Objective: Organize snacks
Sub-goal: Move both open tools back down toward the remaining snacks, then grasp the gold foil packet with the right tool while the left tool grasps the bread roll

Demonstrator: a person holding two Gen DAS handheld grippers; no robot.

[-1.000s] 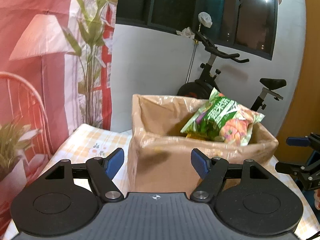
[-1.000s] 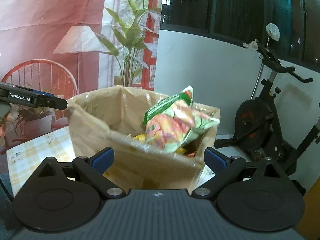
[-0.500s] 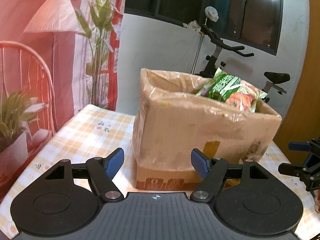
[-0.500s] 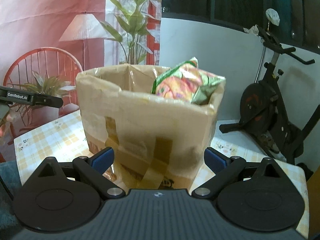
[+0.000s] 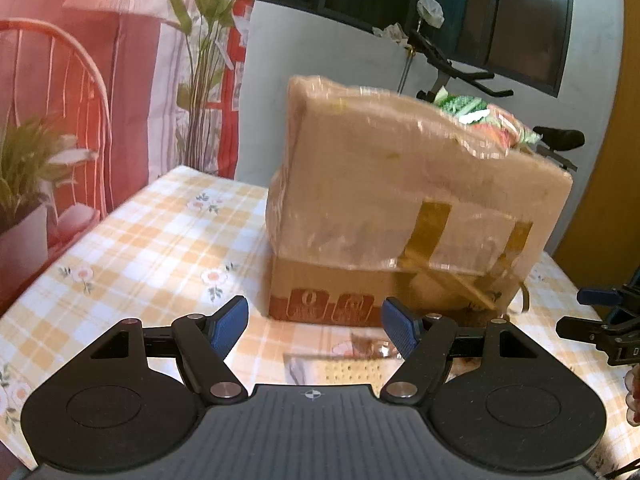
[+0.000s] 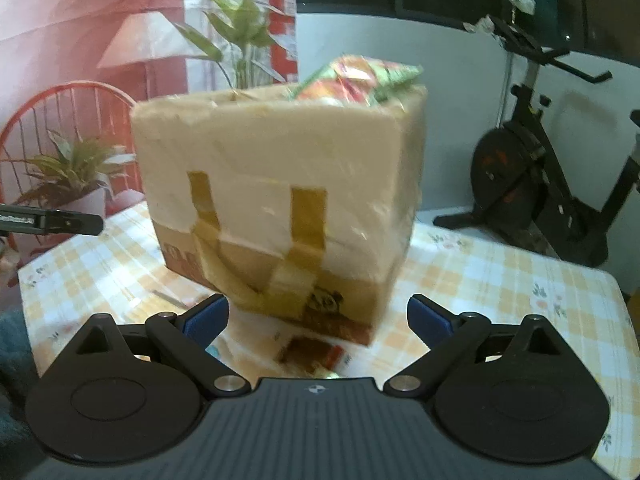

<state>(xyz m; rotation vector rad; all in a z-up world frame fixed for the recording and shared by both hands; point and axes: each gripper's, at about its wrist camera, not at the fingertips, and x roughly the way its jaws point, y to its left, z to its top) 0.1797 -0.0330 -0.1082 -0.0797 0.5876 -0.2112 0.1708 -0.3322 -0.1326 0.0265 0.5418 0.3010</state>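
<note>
A taped cardboard box point(image 5: 400, 216) stands on the checked tablecloth point(image 5: 152, 248); a green and orange snack bag point(image 5: 484, 120) pokes out of its top. In the right wrist view the same box point(image 6: 280, 200) shows the bag point(image 6: 356, 80) at its rim. My left gripper point(image 5: 314, 326) is open and empty, low in front of the box. A flat snack packet point(image 5: 340, 360) lies on the cloth just ahead of it. My right gripper point(image 6: 318, 316) is open and empty too, with a small packet point(image 6: 316, 354) on the cloth below it.
The other gripper point(image 5: 600, 320) shows at the right edge of the left wrist view, and as a black bar point(image 6: 52, 222) at the left of the right wrist view. An exercise bike point(image 6: 532, 168) stands behind the table. A printed curtain point(image 5: 80, 80) hangs at the left.
Both grippers have sunk from above the box rim to near the tabletop. The box inside is now hidden and its taped side fills the views. Jaws unchanged.
</note>
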